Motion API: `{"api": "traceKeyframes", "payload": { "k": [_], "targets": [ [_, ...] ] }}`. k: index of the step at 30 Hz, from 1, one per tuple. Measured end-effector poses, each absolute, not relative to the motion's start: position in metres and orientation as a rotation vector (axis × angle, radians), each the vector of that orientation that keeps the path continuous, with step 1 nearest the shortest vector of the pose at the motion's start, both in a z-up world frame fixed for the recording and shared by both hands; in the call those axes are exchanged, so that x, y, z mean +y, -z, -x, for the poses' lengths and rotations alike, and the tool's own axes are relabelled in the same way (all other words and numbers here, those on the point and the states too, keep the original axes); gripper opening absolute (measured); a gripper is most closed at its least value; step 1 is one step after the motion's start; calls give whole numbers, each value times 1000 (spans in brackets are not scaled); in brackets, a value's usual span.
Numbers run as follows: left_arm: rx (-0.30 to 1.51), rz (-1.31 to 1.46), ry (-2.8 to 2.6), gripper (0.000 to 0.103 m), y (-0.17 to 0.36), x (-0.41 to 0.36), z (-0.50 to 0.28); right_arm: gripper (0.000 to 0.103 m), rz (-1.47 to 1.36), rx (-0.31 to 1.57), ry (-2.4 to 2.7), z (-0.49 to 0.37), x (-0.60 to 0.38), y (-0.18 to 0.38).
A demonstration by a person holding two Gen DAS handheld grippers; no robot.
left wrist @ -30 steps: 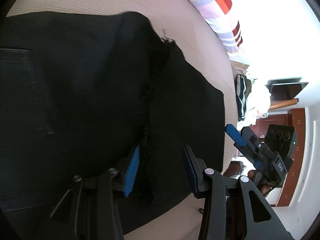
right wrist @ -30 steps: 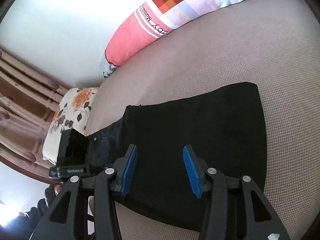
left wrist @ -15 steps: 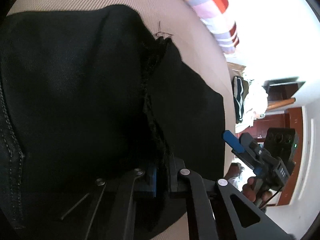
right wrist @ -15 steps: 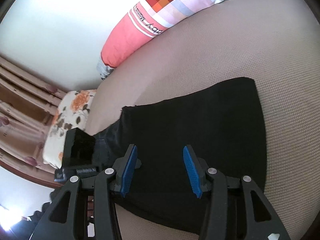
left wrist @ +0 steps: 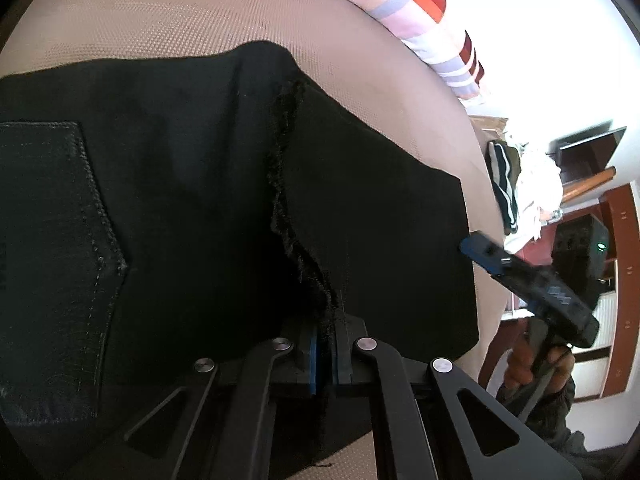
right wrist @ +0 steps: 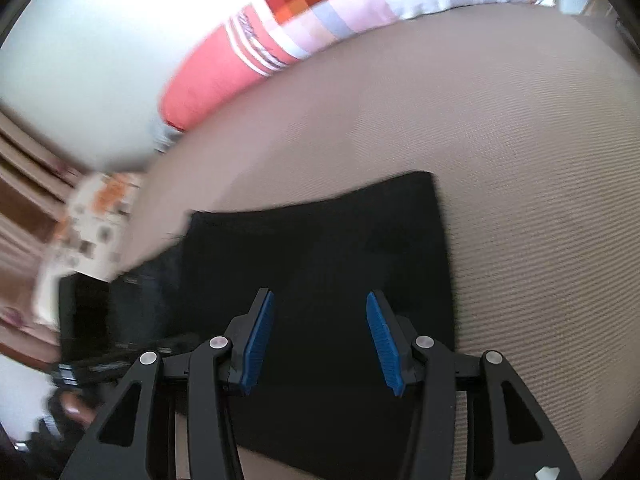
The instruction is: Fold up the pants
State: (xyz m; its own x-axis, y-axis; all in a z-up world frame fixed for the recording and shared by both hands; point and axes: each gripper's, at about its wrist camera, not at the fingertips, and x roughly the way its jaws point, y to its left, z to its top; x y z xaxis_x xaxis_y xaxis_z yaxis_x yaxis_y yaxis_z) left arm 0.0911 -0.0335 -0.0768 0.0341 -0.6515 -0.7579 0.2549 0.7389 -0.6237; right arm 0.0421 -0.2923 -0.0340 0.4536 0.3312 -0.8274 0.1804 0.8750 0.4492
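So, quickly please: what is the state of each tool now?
Left tool: closed on the frayed edge of the pants.
Right tool: open, holding nothing.

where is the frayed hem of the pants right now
In the left wrist view the frayed hem runs down the middle of the black pants on the beige bed, its near end pinched in the shut left gripper.

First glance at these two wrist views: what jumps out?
The black pants fill most of the left wrist view, spread on the beige bed surface, and the left gripper is pinched shut on their frayed edge. The right gripper hangs open above the other end of the fabric. A bright checked bolster pillow runs along the far side of the bed.
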Motion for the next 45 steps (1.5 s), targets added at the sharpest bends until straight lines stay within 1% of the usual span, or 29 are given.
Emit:
{"api": "traceKeyframes", "payload": {
  "k": [1, 5, 6, 10, 13, 16, 20, 22, 27, 32, 34, 36, 38, 43, 45],
  "targets": [
    [1371, 357, 717, 5, 76, -33, -92, 44, -488, 1141, -70, -44, -291, 41],
    [1339, 273, 681, 10, 65, -36, -91, 44, -426, 1146, -52, -46, -288, 43],
    [1305, 227, 651, 12, 59, -36, -90, 44, -418, 1135, -41, -48, -289, 40],
    [1127, 118, 587, 14, 33, -35, -88, 44, -337, 1102, 8, -59, -293, 33],
    [1054, 73, 624, 17, 25, -48, -89, 44, -268, 1099, 45, -75, -293, 36],
    [1079, 15, 674, 17, 36, -69, -100, 47, -271, 1103, 47, -83, -293, 42],
    [1151, 18, 666, 17, 58, -83, -119, 47, -227, 1114, 37, -83, -290, 41],
    [1143, 28, 676, 17, 59, -83, -121, 47, -235, 1119, 31, -82, -291, 39],
    [1186, 33, 665, 17, 57, -77, -119, 47, -284, 1166, 1, -61, -290, 35],
    [1250, 158, 637, 19, 43, -30, -114, 47, -257, 1241, -56, -25, -271, 36],
    [1241, 185, 605, 23, 30, -2, -112, 47, -252, 1264, -83, -16, -261, 35],
    [1210, 187, 573, 38, 16, 23, -110, 47, -246, 1284, -123, -11, -248, 35],
    [1169, 196, 523, 44, -1, 55, -107, 47, -221, 1292, -169, -10, -228, 35],
    [1109, 248, 434, 45, -23, 124, -104, 47, -151, 1300, -275, -16, -178, 36],
    [1092, 249, 399, 50, -28, 150, -103, 48, -154, 1306, -322, -21, -163, 37]
  ]
}}
